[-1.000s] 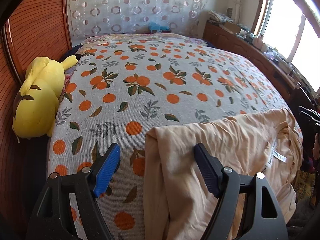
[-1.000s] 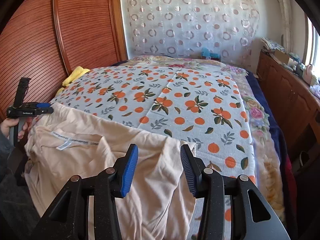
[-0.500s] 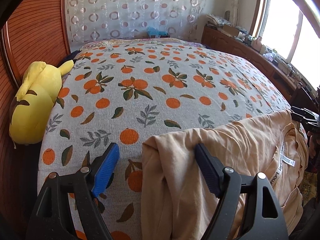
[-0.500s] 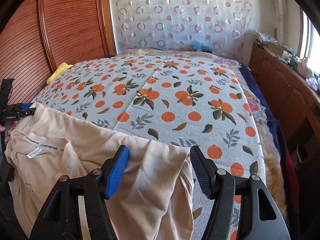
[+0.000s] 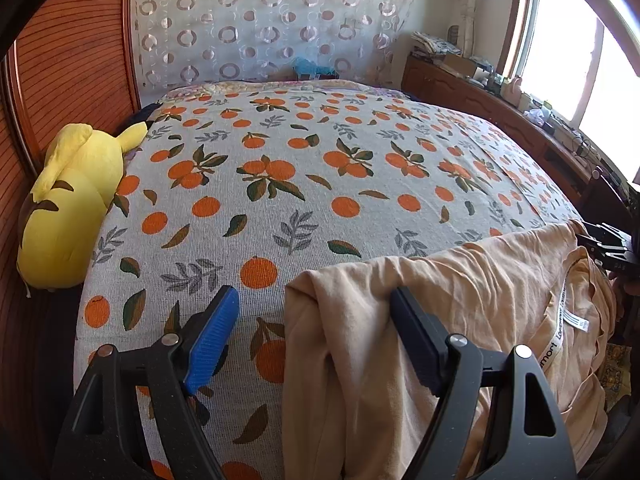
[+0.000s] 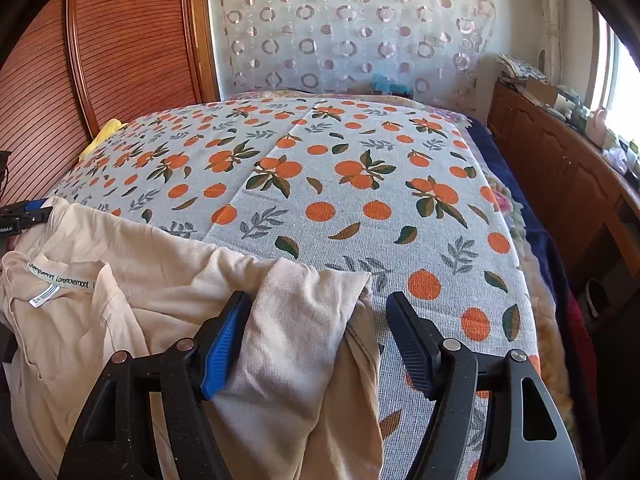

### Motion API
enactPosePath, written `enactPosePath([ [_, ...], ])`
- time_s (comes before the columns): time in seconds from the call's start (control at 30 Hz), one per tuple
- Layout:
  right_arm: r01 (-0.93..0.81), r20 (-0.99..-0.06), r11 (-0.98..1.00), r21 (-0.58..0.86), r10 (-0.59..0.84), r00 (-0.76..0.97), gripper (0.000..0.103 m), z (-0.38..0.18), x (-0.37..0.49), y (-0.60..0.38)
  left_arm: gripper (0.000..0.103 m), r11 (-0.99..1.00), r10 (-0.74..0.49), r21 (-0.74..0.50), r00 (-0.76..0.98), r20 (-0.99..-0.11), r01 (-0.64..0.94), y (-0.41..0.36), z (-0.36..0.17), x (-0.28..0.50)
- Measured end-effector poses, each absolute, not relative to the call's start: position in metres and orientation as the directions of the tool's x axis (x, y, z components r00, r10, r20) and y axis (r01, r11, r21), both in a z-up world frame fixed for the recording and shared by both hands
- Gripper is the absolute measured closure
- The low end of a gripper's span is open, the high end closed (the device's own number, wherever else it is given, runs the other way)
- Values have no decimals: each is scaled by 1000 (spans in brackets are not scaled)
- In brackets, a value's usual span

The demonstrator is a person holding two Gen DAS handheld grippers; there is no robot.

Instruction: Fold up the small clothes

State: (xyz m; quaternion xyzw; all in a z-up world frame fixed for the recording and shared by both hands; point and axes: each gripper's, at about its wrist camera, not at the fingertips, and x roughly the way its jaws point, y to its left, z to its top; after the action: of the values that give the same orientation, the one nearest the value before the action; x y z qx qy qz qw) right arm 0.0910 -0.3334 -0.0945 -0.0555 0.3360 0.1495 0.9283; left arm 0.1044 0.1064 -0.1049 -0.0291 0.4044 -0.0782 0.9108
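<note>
My shirt (image 5: 460,300) was soft matt peach cloth, creased, with a ribbed sleeve (image 6: 296,344) and a woven white label (image 6: 44,294). The bedspread (image 5: 320,184) looked coarse-woven and matt. At nine o'clock the plush toy (image 5: 68,204) was fuzzy yellow fabric. The wardrobe (image 6: 132,40) was glossy ribbed wood. My gripper pads (image 5: 212,340) were ridged blue plastic on matt black frames.

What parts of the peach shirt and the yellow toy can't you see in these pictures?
- Peach shirt, left wrist view: its lower part hangs past the bed edge, cut off by the picture's bottom and the left hand-held gripper.
- Shirt label, right wrist view: print too small to read.
- Yellow plush toy, right wrist view: mostly hidden behind the bedspread.
</note>
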Motion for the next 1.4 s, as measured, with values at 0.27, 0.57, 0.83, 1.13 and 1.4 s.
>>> enactPosePath([
  [0.27, -339, -659, 941, -4, 252, 708, 31, -92, 96, -336, 58, 968, -252, -197, 644, -723, 157, 103, -102, 102],
  [0.57, -399, -668, 917, -2, 296, 683, 66, -90, 92, -332, 89, 959, -281, -233, 651, -705, 161, 98, -99, 91],
  [0.83, -457, -635, 888, 54, 384, 670, 92, -77, 71, -333, 93, 947, -320, -228, 718, -618, 226, 86, -57, 58],
  [1.13, -487, -469, 873, -26, 419, 778, 93, 15, 5, -352, 93, 926, -375, -204, 819, -433, 317, 82, 37, 4],
  [1.4, -473, -271, 875, -102, 433, 860, 93, 108, -61, -379, 93, 917, -398, -139, 876, -272, 373, 85, 125, -18],
])
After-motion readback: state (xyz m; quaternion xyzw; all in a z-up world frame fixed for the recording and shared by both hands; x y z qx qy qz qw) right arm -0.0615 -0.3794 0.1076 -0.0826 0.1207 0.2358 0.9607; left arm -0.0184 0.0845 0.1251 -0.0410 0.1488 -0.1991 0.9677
